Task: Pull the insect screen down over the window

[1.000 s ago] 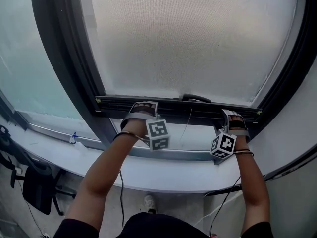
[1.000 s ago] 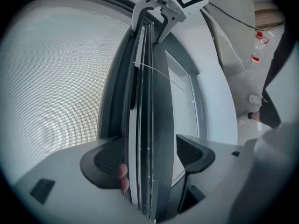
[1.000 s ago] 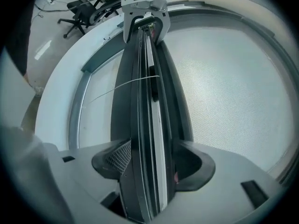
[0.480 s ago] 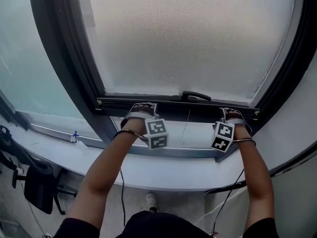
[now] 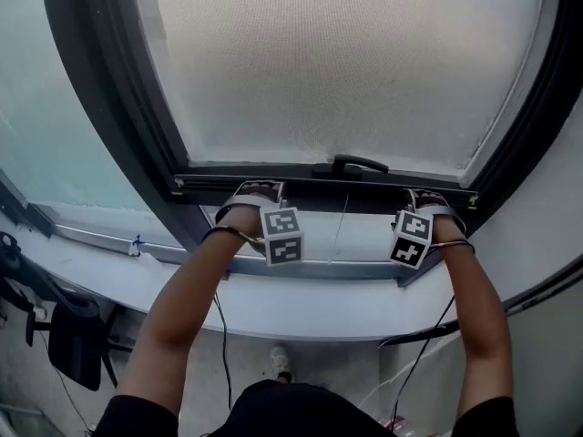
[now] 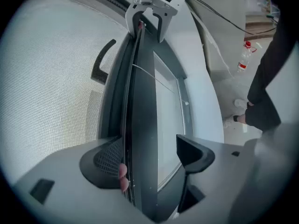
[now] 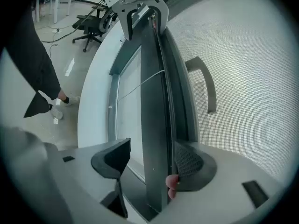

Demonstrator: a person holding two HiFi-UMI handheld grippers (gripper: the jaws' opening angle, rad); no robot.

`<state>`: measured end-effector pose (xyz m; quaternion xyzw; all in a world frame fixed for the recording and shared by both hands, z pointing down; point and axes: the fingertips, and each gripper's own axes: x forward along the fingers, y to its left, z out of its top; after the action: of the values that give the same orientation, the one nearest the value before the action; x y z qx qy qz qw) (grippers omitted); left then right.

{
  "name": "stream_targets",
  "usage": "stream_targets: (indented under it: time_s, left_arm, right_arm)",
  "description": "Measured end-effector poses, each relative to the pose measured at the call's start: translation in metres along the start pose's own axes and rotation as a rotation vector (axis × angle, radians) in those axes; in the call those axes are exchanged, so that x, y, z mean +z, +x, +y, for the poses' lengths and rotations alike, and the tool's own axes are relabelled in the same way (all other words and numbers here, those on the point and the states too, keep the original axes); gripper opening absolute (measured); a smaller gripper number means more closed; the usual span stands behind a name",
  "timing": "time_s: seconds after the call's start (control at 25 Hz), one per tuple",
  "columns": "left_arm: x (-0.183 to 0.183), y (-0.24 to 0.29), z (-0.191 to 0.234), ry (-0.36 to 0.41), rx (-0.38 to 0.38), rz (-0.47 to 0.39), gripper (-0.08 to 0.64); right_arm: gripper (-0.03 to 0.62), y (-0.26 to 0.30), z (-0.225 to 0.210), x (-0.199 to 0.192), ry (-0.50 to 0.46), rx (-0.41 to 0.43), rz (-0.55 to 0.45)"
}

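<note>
At the window (image 5: 114,116), one screen bar (image 5: 310,192) lies between open fingers of left gripper (image 5: 259,189) and right gripper (image 5: 426,197).

The bottom bar (image 5: 319,191) stood between the spread jaws of the left gripper (image 6: 150,158) and right gripper (image 7: 148,164), leaving each a gap on the room side. Below it, an open strip reached the lower frame rail (image 5: 319,269), crossed by 1 thin cord (image 5: 339,230). The handle (image 5: 357,164) jutted out above the bar, between the 2 grippers.
</note>
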<state>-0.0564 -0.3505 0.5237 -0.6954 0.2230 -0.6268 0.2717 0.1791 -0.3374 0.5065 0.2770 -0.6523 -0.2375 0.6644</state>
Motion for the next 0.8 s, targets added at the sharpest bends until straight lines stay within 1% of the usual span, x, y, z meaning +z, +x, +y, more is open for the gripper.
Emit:
stream_targets:
  time_s: [0.16,0.32,0.48,0.68,0.8]
  left_arm:
    - [-0.0013,-0.0001,0.0002,0.021,-0.004,0.029,0.357]
    - [-0.0021,-0.0014,-0.0007,0.026,-0.007,0.039,0.357]
    - [0.0002,-0.0015,-0.0009,0.006,-0.007,0.008,0.357]
    - [-0.0012,-0.0005,-0.0015,0.017,0.014,0.038,0.357]
    - [-0.0008,0.0001,-0.0001,0.012,-0.001,0.044,0.357]
  right_arm:
    - [0.278,-0.0014,-0.0028,0.0009,0.001,0.032,-0.002]
    - [0.278,-0.0027,-0.0015,0.002,-0.008,0.051,-0.01]
    - [0.278,-0.0021,0.0005,0.0004,-0.009,0.043,-0.009]
    - [0.278,-0.0028,0.0005,0.0007,-0.01,0.057,-0.004]
    - [0.278,-0.0013,-0.002,0.0008,-0.005,0.059,0.001]
